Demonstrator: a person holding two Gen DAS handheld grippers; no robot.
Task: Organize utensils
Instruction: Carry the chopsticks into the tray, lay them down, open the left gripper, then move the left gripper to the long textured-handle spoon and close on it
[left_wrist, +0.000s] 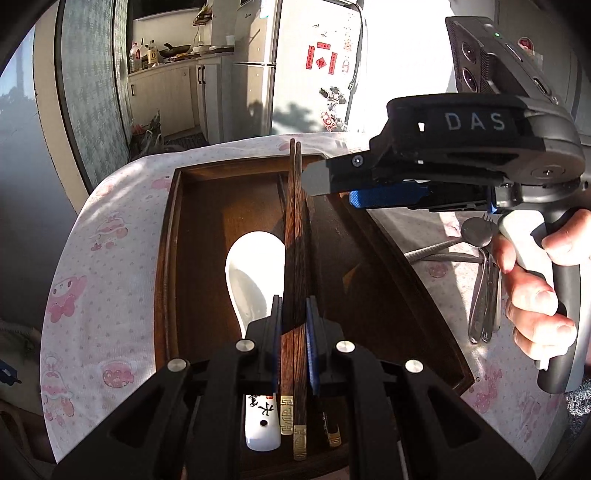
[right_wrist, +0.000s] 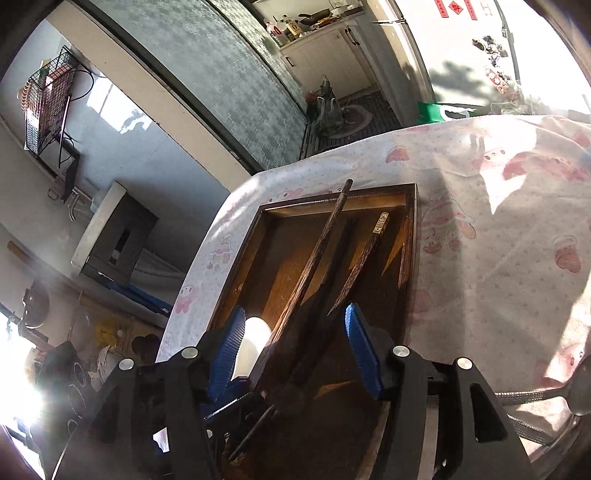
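Clamping wooden chopsticks (left_wrist: 293, 258) above wooden tray (left_wrist: 177, 258): left gripper (left_wrist: 294, 317) | right gripper (right_wrist: 295, 354) spread wide, empty, over tray

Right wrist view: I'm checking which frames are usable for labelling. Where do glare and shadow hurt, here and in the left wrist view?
Right wrist view: sun flare whitens the lower left corner and washes out the white spoon; the tray floor is shadowed. Left wrist view: blown-out upper right wall; chopsticks sharp, fisheye bending at edges.
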